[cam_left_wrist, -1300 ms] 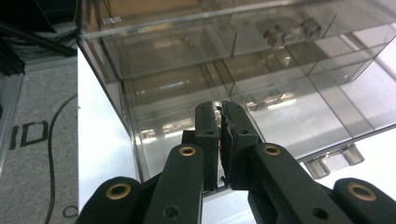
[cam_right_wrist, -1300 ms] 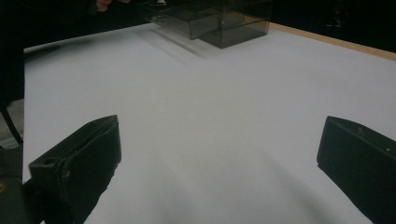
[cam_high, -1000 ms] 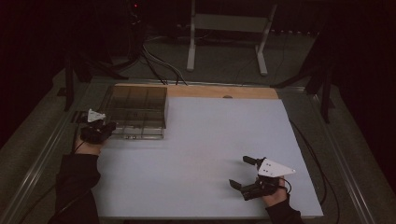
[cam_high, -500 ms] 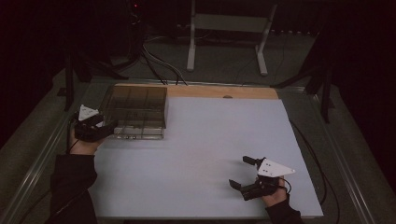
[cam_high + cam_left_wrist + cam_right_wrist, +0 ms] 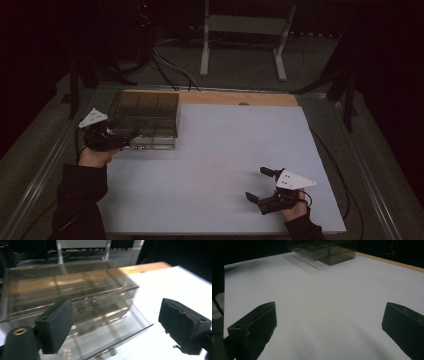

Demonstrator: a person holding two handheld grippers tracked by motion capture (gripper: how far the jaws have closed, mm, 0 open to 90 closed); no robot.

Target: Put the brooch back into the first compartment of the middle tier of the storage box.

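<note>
A smoky clear plastic drawer box (image 5: pixel 147 117) stands at the back left of the white table (image 5: pixel 225 150). Its lowest drawer (image 5: pixel 105 340) is slid partly out, also seen from afar as the drawer (image 5: pixel 309 248) of the box (image 5: pixel 329 250). My left gripper (image 5: pixel 129 137) hovers at the box's front left corner. Its jaws have just been opening; in the left gripper view the gripper (image 5: pixel 116 312) stands wide, pads pressing on nothing, the box (image 5: pixel 70 287) ahead. My right gripper (image 5: pixel 256 183) rests open near the front right, and between its jaws (image 5: pixel 329 312) lies bare table.
A wooden strip (image 5: pixel 235 98) runs along the table's back edge. Behind it stand a white metal frame (image 5: pixel 240 30) and cables (image 5: pixel 170 67) on the dark floor. Metal rails (image 5: pixel 45 165) border the table's sides.
My left gripper's jaws have opened and the hand has risen a little and drawn back from the box's front. The right gripper has kept still.
</note>
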